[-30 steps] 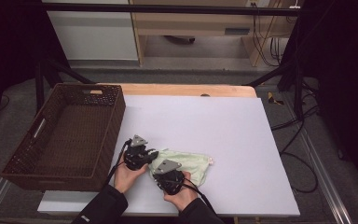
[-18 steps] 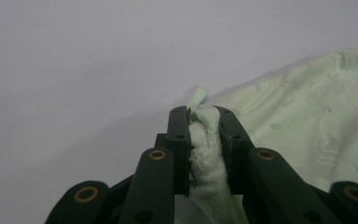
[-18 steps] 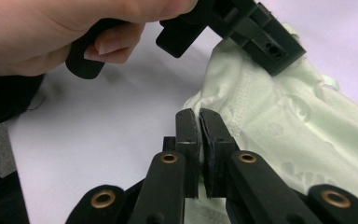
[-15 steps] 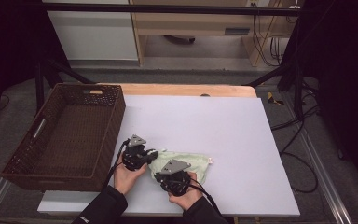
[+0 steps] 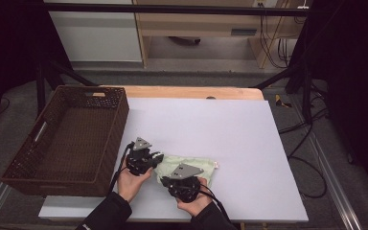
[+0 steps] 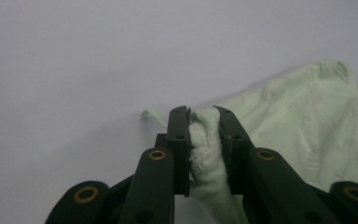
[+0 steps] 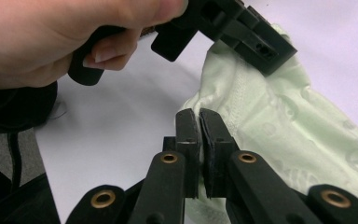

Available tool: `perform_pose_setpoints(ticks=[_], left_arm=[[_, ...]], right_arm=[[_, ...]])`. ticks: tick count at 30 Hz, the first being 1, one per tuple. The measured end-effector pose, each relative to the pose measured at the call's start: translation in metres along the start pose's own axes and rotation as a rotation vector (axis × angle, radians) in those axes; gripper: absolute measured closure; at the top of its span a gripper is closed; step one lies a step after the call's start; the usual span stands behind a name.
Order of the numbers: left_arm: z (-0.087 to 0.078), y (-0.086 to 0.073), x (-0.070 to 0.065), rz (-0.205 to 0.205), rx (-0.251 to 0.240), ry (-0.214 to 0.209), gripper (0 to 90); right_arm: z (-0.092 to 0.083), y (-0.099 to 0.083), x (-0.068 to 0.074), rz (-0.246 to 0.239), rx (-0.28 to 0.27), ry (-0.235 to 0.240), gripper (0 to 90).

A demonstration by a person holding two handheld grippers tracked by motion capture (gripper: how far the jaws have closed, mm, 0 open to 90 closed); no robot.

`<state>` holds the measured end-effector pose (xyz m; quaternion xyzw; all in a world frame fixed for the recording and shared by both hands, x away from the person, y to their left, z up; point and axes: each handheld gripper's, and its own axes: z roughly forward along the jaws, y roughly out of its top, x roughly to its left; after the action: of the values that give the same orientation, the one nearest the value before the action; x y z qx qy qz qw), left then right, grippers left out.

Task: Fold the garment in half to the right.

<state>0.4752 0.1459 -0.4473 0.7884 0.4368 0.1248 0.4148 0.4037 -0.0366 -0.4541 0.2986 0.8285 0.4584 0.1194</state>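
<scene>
Wide white matte tabletop [image 5: 230, 139], pale wooden edge along its far side, set on a grey floor in a dim room. Beyond, at twelve o'clock, a beige cabinet [image 5: 196, 24] with a white panel [image 5: 96, 33] beside it; black cables [image 5: 306, 139] trailing over the floor at three o'clock; black stand legs at ten and two o'clock. Dark brown woven rectangular basket [image 5: 24, 167] overhanging the tabletop's nine o'clock side. Near the six o'clock edge, a crumpled pale green cotton cloth [image 5: 199, 165] lying on the white surface, just right of the basket. Left hand-held gripper [image 6: 204, 122] clenched on a bunched fold at the cloth's nine o'clock end, the fabric squeezed thick between its jaws. Right hand-held gripper [image 7: 199, 122] pinched tight on the cloth's near hem at about six o'clock, jaws almost meeting over the thin edge. Both hands close together, sleeves entering from six o'clock.
</scene>
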Motion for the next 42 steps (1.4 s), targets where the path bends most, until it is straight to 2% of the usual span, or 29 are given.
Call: perform_pose_setpoints(ticks=[10, 25, 30, 34, 42], left_arm=[[-0.004, 0.008, -0.017, 0.026, 0.017, 0.005, 77.0], [0.014, 0.024, -0.038, 0.077, 0.065, 0.004, 77.0], [0.017, 0.031, -0.043, 0.099, 0.079, 0.015, 77.0], [0.022, 0.034, -0.049, 0.116, 0.089, 0.001, 77.0], [0.031, 0.039, -0.060, 0.145, 0.118, 0.000, 77.0]], right_arm=[[-0.016, -0.008, 0.001, 0.027, -0.036, -0.005, 87.5], [-0.030, -0.021, -0.008, 0.097, -0.097, -0.036, 87.5], [-0.034, -0.023, -0.010, 0.117, -0.122, -0.057, 87.4], [-0.038, -0.027, -0.010, 0.135, -0.128, -0.079, 87.5], [-0.045, -0.034, -0.012, 0.159, -0.145, -0.108, 87.4]])
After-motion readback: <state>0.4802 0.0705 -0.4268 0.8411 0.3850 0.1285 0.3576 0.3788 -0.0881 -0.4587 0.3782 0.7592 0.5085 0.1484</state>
